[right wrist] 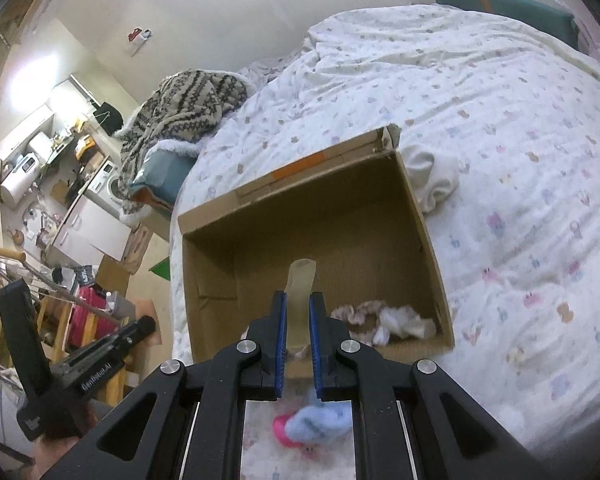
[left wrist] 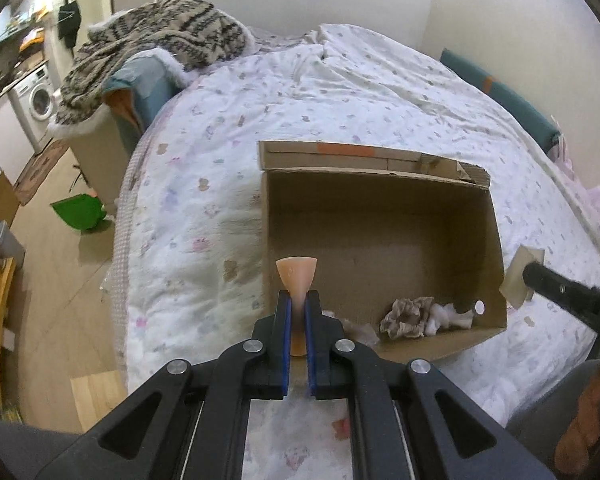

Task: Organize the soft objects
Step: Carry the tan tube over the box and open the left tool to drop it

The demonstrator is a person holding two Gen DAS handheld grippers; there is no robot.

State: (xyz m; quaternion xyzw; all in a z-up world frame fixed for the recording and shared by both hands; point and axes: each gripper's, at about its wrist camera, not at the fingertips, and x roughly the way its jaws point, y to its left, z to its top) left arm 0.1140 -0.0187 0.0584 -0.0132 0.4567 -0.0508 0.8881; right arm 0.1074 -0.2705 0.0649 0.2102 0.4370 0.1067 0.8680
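An open cardboard box point(left wrist: 496, 216) lies on the bed; it also shows in the right wrist view point(right wrist: 420, 216). Inside at its near end lie a brown-patterned scrunchie point(left wrist: 406, 318) and white fluffy stuff point(left wrist: 448, 316). My left gripper point(left wrist: 298, 300) is shut on a peach wedge-shaped sponge point(left wrist: 297, 276) above the box's near left corner. My right gripper point(right wrist: 299, 304) is shut on a pale translucent soft pad point(right wrist: 300, 280) above the box's near edge. A blue fuzzy item point(right wrist: 324, 420) and a pink one point(right wrist: 282, 430) lie on the bed under the right gripper.
The bed has a white printed duvet point(left wrist: 340, 92). A cream cloth point(right wrist: 432, 176) lies beside the box's far right corner. A patterned knit blanket point(left wrist: 148, 48) drapes over furniture left of the bed. A green dustpan point(left wrist: 80, 210) sits on the wooden floor.
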